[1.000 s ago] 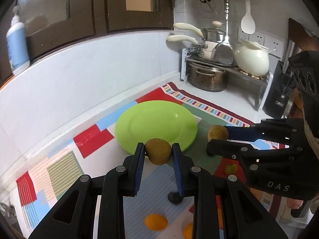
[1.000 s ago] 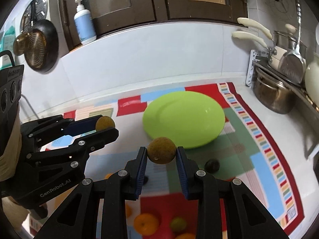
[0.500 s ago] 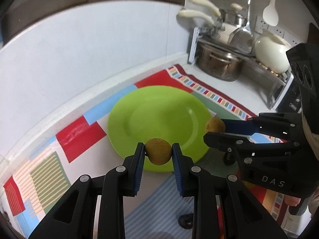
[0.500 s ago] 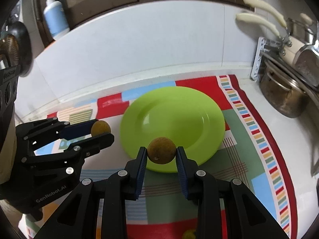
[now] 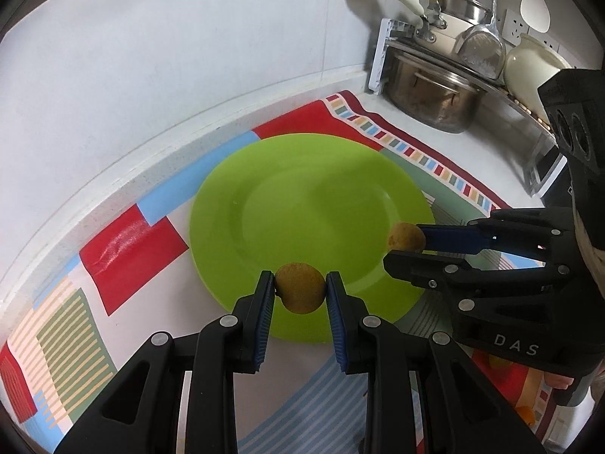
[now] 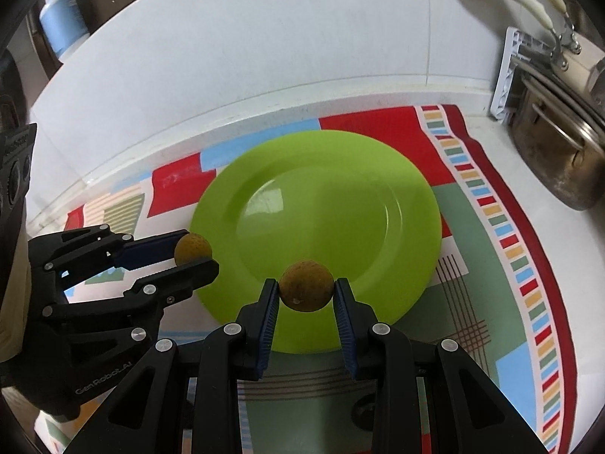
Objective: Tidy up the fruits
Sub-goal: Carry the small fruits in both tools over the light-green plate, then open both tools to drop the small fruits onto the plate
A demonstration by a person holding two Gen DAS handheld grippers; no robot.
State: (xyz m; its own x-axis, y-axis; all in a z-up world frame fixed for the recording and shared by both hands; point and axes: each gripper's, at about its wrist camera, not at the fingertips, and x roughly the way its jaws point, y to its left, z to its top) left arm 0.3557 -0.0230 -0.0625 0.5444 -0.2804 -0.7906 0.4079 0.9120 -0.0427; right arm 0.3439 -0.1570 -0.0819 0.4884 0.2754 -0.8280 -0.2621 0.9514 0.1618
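Each small brown fruit is clamped between blue pads, one (image 5: 300, 292) in the left gripper (image 5: 300, 295) and the other (image 6: 307, 285) in the right gripper (image 6: 307, 291), both poised over the near rim of the empty green plate (image 5: 302, 196), apparently for setting down there. Since the earlier frames both grippers have advanced and dipped, so the plate fills more of each view, and the loose fruits on the patterned mat (image 6: 472, 227) have dropped out of sight.

Black left gripper (image 5: 300, 292), right gripper (image 6: 306, 290), blue ribbed jaws, silver screws, possibly "DAS" lettering
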